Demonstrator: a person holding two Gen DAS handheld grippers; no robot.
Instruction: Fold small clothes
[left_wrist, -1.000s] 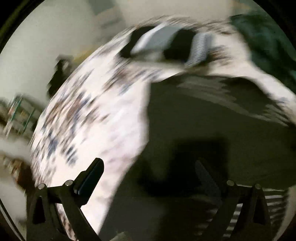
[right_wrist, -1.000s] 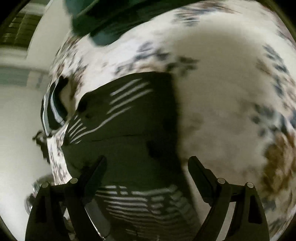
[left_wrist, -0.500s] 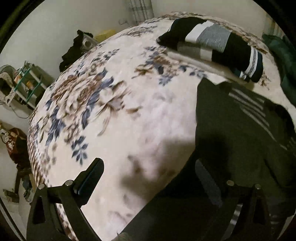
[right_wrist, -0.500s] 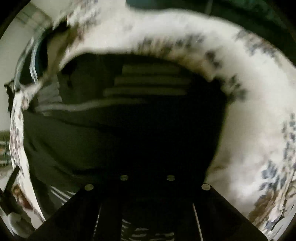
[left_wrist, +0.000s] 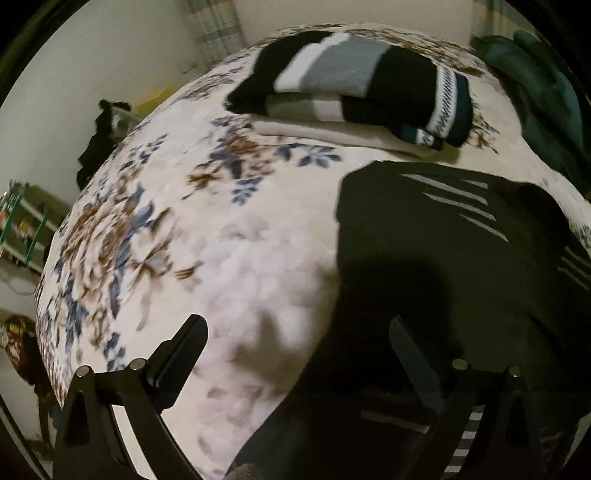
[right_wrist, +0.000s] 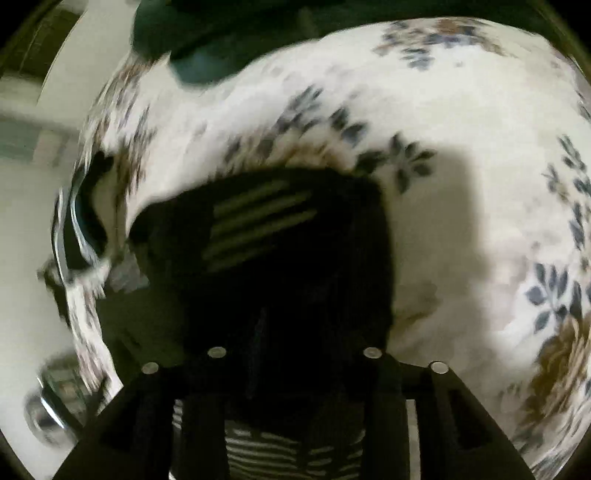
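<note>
Dark garment with pale stripes (left_wrist: 443, 258) spread on floral blanket (left_wrist: 221, 229), occupying right half of left wrist view, its left edge running down between the fingers. Left gripper (left_wrist: 295, 354) angled steeply down over that edge, fingers set wide, left finger (left_wrist: 181, 354) above bare blanket, right finger (left_wrist: 410, 358) above dark cloth, nothing pinched between them; contact with fabric not readable. Behind, near far edge of bed: folded stack, black with grey and white bands (left_wrist: 354, 81), resting on a cream folded piece (left_wrist: 332, 133). Dark green bundle (left_wrist: 546, 103) at upper right, apart from the stack. In right wrist view, same dark garment (right_wrist: 295, 236) filling centre, stripes on its upper panel, blanket (right_wrist: 461, 147) to the right. Right gripper (right_wrist: 295, 369) pointed down into the cloth, jaws narrow and opening, black fabric bunched up between them; finger tips lost in darkness, so press on cloth impossible to confirm. Striped hem (right_wrist: 288, 450) visible low between the finger mounts. Whole right view motion-blurred.
</note>
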